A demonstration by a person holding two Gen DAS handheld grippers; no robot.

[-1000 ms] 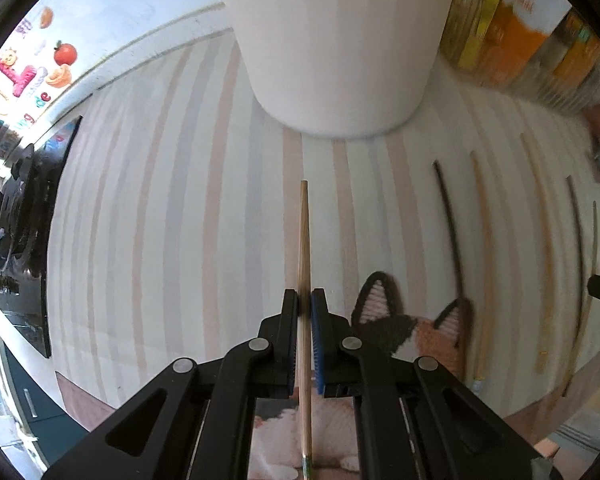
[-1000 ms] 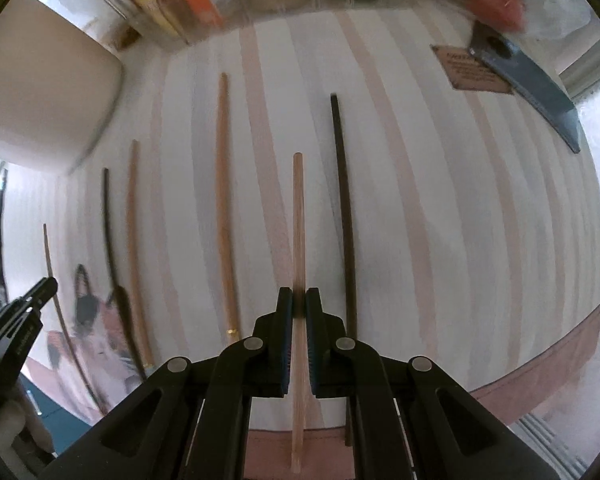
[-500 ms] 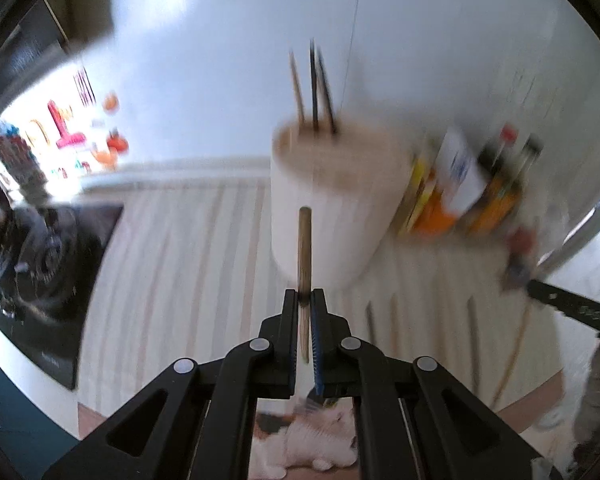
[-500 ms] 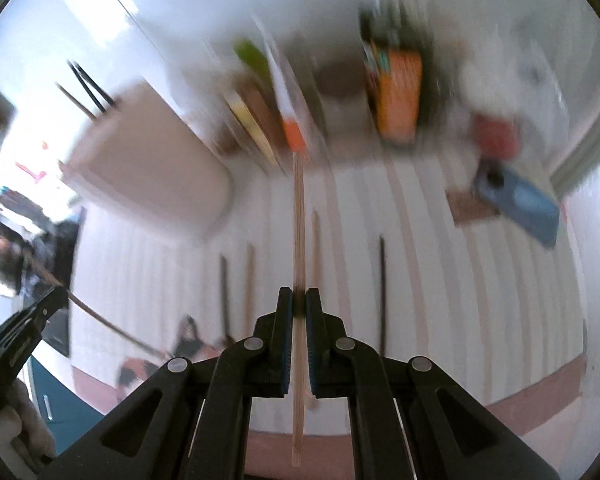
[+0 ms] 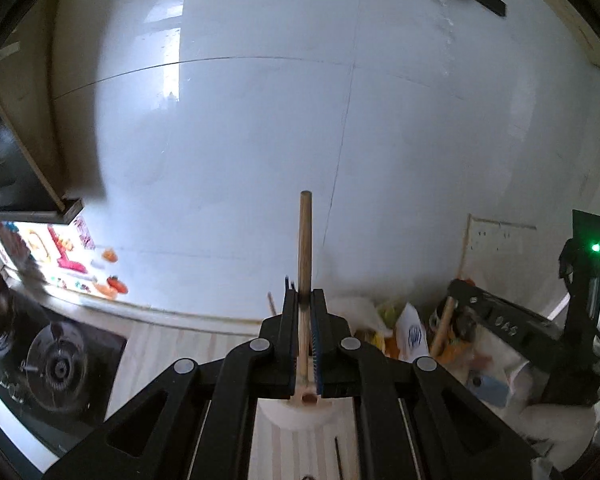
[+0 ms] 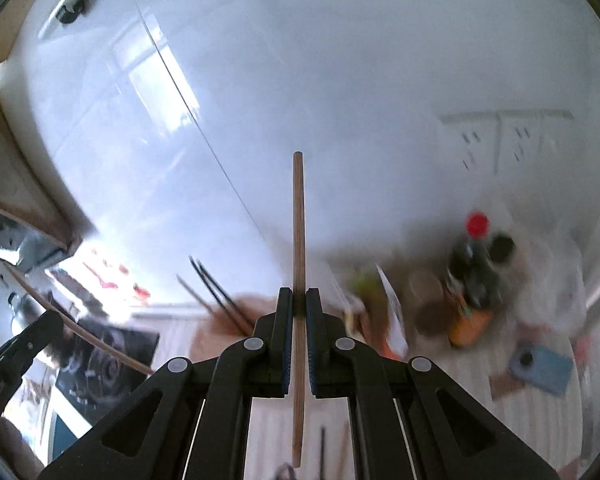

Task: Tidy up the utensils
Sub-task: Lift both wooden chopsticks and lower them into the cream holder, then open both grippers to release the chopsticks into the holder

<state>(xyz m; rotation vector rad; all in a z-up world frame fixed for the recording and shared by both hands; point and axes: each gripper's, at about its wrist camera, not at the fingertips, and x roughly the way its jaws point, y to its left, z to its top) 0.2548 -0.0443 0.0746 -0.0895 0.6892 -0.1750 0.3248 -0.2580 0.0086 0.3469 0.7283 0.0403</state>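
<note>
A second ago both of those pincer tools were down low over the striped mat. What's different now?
Both tools have lifted off the striped mat and tipped up, so the white wall now fills each view. The left tool carried its wooden chopstick up above the white holder; the right tool raised its chopstick too. Unchanged: both stay clamped shut on their sticks, and other chopsticks still lie on the mat.

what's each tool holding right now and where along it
Each holds one wooden chopstick. The left tool clamps its chopstick near the lower end. The right tool clamps its chopstick about mid-length.
</note>
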